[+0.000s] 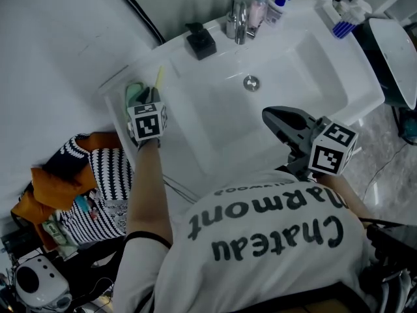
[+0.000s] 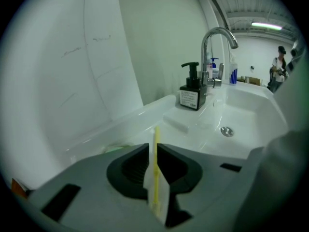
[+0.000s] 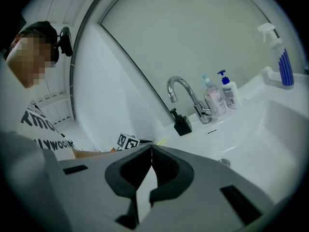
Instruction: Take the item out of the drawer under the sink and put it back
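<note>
A thin yellow stick in a clear wrapper (image 2: 156,178) stands upright between the jaws of my left gripper (image 2: 154,146), which is shut on it. In the head view the left gripper (image 1: 152,95) hovers over the left rim of the white sink (image 1: 313,51), and the yellow stick (image 1: 158,78) pokes out past its tips, above something green (image 1: 135,95) on the rim. My right gripper (image 1: 268,114) hangs over the sink's front edge. Its jaws (image 3: 151,146) meet at the tips with nothing between them. No drawer shows in any view.
A chrome faucet (image 1: 240,18), a black pump dispenser (image 1: 201,41) and two pump bottles (image 1: 267,5) stand along the sink's back. A spray bottle (image 3: 280,57) sits at the far right corner. Striped and orange clothes (image 1: 85,181) lie left of the sink. A person (image 2: 279,74) stands far off.
</note>
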Demonstrator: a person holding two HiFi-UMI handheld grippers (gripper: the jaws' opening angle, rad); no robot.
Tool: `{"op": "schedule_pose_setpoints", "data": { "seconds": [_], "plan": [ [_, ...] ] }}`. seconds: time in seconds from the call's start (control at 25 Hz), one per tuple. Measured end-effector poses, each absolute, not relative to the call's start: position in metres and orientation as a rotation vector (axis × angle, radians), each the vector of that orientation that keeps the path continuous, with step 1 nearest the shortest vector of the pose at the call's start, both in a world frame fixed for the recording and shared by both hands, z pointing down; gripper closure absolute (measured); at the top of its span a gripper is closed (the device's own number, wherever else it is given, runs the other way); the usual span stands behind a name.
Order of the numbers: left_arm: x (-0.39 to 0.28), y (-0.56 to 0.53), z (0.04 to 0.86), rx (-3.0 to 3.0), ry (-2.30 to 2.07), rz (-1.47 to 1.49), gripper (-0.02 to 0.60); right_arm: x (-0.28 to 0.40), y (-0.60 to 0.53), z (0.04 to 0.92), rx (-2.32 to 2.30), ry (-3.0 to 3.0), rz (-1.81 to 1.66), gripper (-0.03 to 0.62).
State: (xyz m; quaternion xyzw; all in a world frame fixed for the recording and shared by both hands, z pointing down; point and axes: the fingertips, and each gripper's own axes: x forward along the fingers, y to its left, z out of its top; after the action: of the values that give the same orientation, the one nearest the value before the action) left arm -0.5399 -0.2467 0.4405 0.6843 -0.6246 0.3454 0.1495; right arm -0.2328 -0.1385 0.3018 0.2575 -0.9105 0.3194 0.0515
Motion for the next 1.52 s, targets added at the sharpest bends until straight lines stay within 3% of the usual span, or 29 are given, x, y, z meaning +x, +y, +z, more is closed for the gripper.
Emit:
{"op": "schedule_pose_setpoints", "data": {
  "seconds": [0.48, 1.12, 1.52],
  "plan": [
    [-0.533, -0.245, 0.399, 2.045, -1.859, 0.786, 0.531, -0.243, -0.137, 0.303, 0.723, -2.785, 0.956, 0.583],
    [-0.501, -0.172, 0.269, 2.268, -1.893, 0.252, 0.549, -0.283, -0.095, 0.282, 0.598, -2.855, 0.899, 0.583],
    [-0.467, -0.116, 0.241, 2.379, -1.807, 0.158, 0.561, -0.300, -0.064, 0.280, 0.505, -2.905, 0.872, 0.583]
  ]
}}
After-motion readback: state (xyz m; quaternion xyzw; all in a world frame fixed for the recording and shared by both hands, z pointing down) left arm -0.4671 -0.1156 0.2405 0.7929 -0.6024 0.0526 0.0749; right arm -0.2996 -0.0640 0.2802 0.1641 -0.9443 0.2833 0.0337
